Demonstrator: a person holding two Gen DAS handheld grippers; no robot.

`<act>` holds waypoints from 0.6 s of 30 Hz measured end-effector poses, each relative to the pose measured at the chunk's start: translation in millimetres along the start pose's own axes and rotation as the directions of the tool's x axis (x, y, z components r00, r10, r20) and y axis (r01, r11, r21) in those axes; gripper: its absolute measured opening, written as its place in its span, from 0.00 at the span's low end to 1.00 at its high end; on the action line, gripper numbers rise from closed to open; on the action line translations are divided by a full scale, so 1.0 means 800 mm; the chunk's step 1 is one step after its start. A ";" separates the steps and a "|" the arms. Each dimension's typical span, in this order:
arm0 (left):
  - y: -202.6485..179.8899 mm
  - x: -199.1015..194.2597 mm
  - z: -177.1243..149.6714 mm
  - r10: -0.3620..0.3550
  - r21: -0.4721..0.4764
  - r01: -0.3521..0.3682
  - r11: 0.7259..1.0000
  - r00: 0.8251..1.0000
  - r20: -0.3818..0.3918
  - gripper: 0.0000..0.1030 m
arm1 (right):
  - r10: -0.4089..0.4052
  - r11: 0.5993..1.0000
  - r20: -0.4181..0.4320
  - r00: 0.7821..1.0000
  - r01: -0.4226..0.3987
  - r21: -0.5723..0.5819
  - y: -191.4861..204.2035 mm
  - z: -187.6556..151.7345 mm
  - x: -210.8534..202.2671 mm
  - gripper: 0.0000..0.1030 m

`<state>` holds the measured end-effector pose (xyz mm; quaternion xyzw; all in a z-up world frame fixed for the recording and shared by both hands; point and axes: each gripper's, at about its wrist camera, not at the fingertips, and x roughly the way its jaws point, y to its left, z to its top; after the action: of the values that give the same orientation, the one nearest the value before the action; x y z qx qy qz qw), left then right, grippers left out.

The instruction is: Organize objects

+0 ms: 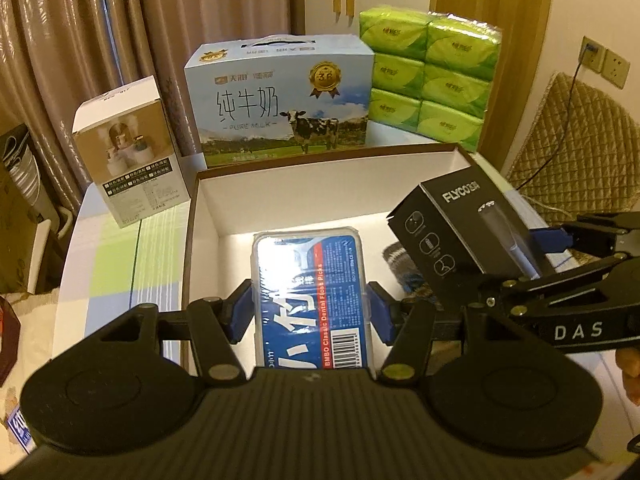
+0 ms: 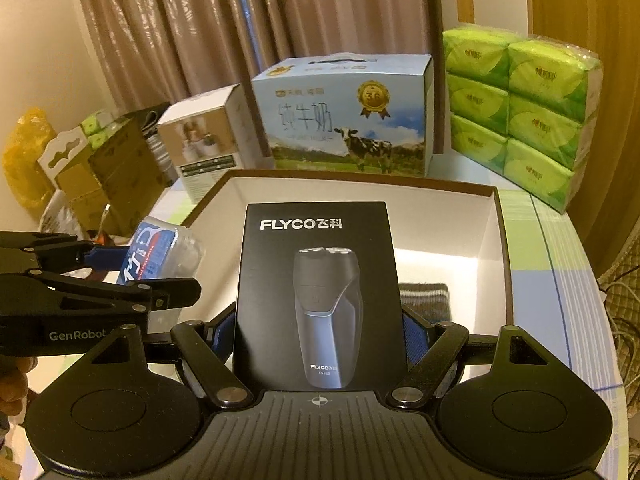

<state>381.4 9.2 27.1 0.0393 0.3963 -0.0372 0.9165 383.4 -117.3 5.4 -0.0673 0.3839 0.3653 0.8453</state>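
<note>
Left gripper (image 1: 310, 306): jaws partway apart, blue pads pressed on the two long sides of a clear floss pick box (image 1: 310, 284). Box lies lengthwise along the fingers, label up, far end poking out past the pads. Gripped, held above the open tray (image 1: 320, 168), over the left part of its white floor.

Right gripper (image 2: 318, 334): jaws set wider, pads clamped on both long edges of a black shaver box (image 2: 318, 292). Box stands face up between the fingers, printed shaver picture toward the camera, top edge reaching out over the tray (image 2: 496, 240). Seen from the left wrist view, same shaver box (image 1: 464, 232) tilted, hanging over the tray's right side, right gripper (image 1: 532, 256) coming in from the right edge.

Seen from the right wrist view, left gripper (image 2: 116, 268) and floss pick box (image 2: 164, 254) just beside the tray's left wall.

Inside the tray, a striped knitted thing (image 2: 424, 300) on the floor, partly hidden behind the shaver box; kind not clear.

Beyond the tray on the round table (image 1: 120, 264): white appliance carton (image 1: 132, 152) at left, blue milk case (image 1: 280, 104) with a cow picture at centre, green tissue pack (image 1: 428, 76) at right. Milk case just behind the tray's far wall. Brown curtains (image 1: 100, 28) behind.
</note>
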 end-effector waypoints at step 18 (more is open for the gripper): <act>0.038 0.124 0.036 0.041 -0.009 -0.043 0.999 0.990 -0.133 0.53 | -0.060 0.996 -0.088 0.994 0.065 0.056 -0.030 0.035 0.114 0.74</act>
<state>472.7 32.4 -24.4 0.0446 0.4559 -0.0128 0.8888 455.8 -72.0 -42.5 -0.0702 0.4285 0.3240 0.8405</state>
